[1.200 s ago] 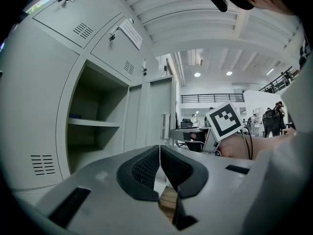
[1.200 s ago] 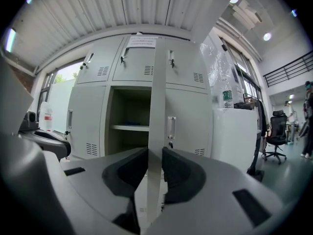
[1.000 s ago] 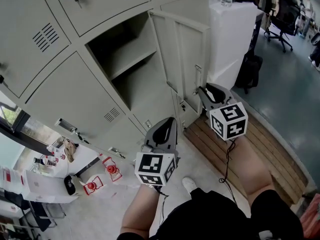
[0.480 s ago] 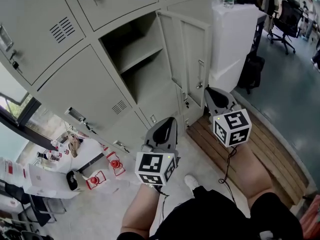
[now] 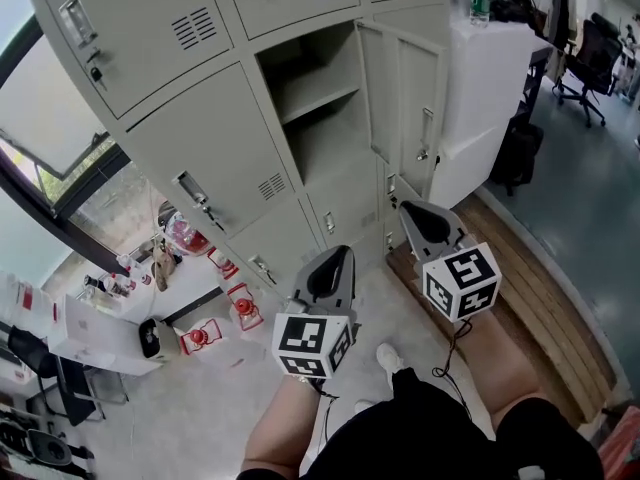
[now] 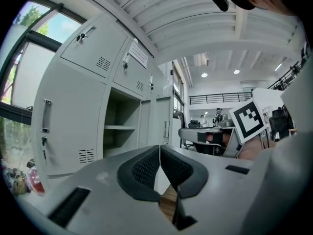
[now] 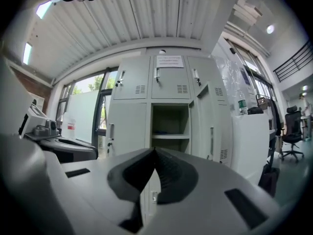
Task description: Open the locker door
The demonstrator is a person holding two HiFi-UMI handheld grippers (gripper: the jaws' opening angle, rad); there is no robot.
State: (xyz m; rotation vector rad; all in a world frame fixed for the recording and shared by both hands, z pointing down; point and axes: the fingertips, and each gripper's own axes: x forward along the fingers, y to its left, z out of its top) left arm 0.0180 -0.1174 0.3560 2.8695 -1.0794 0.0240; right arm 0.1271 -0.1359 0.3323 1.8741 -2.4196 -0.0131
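Left hand-held gripper (image 5: 333, 260) and right hand-held gripper (image 5: 418, 214), both closed and empty, are held side by side, pointing toward the open locker door (image 5: 405, 98).

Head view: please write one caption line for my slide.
Locker door open; left hand-held gripper and right hand-held gripper shut, holding nothing.

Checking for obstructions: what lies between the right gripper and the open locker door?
Nothing: in the head view the shut, empty right gripper sits apart from the locker door, bare air between.
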